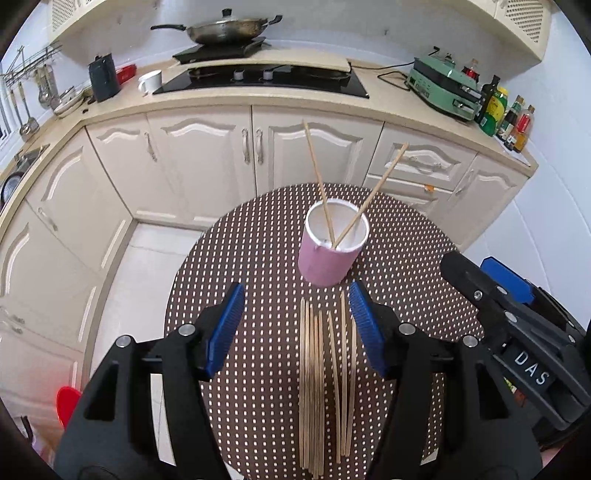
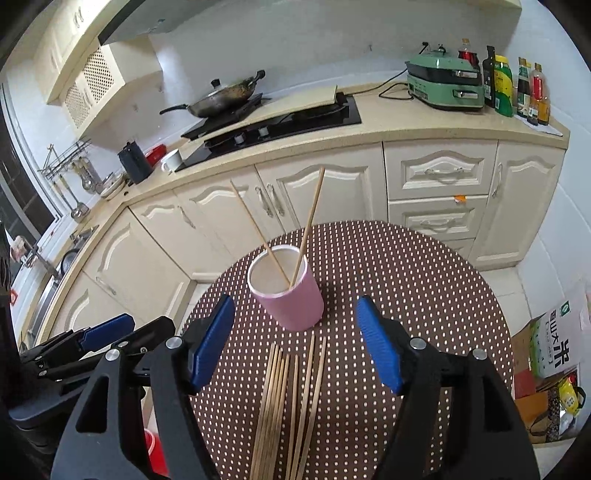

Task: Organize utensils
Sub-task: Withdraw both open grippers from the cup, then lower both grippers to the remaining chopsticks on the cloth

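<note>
A pink cup [image 1: 327, 263] [image 2: 291, 306] stands upright on a round brown dotted table [image 1: 258, 258] [image 2: 406, 280]. Two wooden chopsticks [image 1: 317, 177] [image 2: 312, 214] lean crossed inside it. Several more chopsticks [image 1: 325, 384] [image 2: 288, 406] lie side by side on the table in front of the cup. My left gripper [image 1: 295, 328] is open and empty above the lying chopsticks. My right gripper [image 2: 295, 347] is open and empty above the same bundle. The right gripper also shows at the right of the left wrist view [image 1: 517, 314], and the left gripper at the left of the right wrist view [image 2: 92, 343].
Cream kitchen cabinets [image 1: 207, 147] and a counter with a black hob [image 1: 266, 79] run behind the table. A wok [image 1: 225, 29], a green appliance [image 1: 443, 88] and bottles [image 1: 506, 114] stand on the counter. Boxes and bags [image 2: 546, 369] sit on the floor at right.
</note>
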The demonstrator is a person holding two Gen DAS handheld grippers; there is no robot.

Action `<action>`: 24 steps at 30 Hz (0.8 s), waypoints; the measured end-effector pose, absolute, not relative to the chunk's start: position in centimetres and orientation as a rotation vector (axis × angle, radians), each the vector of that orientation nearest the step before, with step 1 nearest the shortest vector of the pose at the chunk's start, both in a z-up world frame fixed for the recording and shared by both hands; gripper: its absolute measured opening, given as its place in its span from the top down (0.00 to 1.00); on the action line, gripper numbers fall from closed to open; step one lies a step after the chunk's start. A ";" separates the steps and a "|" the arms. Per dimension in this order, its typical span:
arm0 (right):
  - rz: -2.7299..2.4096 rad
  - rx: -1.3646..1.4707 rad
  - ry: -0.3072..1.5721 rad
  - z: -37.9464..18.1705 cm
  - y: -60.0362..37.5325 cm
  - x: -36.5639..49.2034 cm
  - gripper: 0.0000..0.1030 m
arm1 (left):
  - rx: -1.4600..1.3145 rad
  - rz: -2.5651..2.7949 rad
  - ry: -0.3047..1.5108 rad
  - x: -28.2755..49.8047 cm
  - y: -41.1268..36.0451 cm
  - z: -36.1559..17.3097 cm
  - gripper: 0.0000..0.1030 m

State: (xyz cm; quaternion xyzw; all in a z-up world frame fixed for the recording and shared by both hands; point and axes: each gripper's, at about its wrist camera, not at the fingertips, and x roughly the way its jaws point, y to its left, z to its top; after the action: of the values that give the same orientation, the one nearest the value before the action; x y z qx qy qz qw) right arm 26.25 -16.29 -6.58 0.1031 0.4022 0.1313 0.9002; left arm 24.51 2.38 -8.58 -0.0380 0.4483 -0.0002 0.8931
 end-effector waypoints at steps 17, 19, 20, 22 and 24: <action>0.264 0.187 1.023 -12.7 -16.8 24.3 0.33 | -0.114 0.086 1.070 21.6 3.2 -14.0 0.40; 0.255 0.183 1.057 -13.8 -16.8 24.2 0.33 | -0.120 0.096 1.097 21.5 3.4 -14.9 0.40; 0.251 0.184 1.077 -14.4 -16.7 24.2 0.33 | -0.122 0.098 1.110 21.5 3.5 -15.4 0.40; 0.242 0.184 1.103 -15.3 -16.7 24.2 0.33 | -0.125 0.098 1.137 21.5 3.7 -16.4 0.40; 0.230 0.175 1.140 -16.6 -16.6 24.4 0.33 | -0.128 0.094 1.162 21.7 3.8 -17.4 0.40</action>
State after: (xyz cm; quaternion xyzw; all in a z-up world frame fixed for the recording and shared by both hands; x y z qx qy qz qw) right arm 24.39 -16.56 -16.56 0.0825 0.5378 0.1083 0.8320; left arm 21.67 3.77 -17.35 -0.0603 0.5483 0.0445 0.8329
